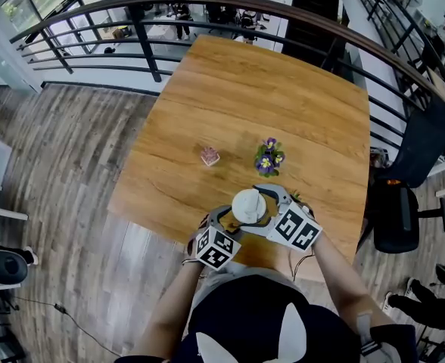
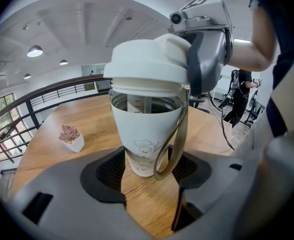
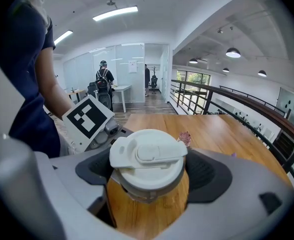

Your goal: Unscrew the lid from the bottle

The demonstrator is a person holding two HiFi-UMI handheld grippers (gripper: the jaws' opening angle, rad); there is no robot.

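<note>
The lid (image 3: 147, 154) is still on the bottle (image 2: 144, 134), so the twisting is all left to do. The bottle stands on the wooden surface (image 1: 298, 112), near the person's edge. The left gripper (image 2: 148, 170) has wide jaws hugging the bottle's low part. The right gripper (image 3: 149, 176) has wide jaws pressed round the lid. What is inside the bottle cannot be seen.

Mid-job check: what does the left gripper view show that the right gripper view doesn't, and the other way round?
Only the left gripper view: the bottle's white body gripped in the left tool, with its strap looping down one side. Only the right gripper view: the top face of the lid, clamped in the right tool, and the left tool's marker cube. Both: the lid, the wooden table and the pink potted plant.
</note>
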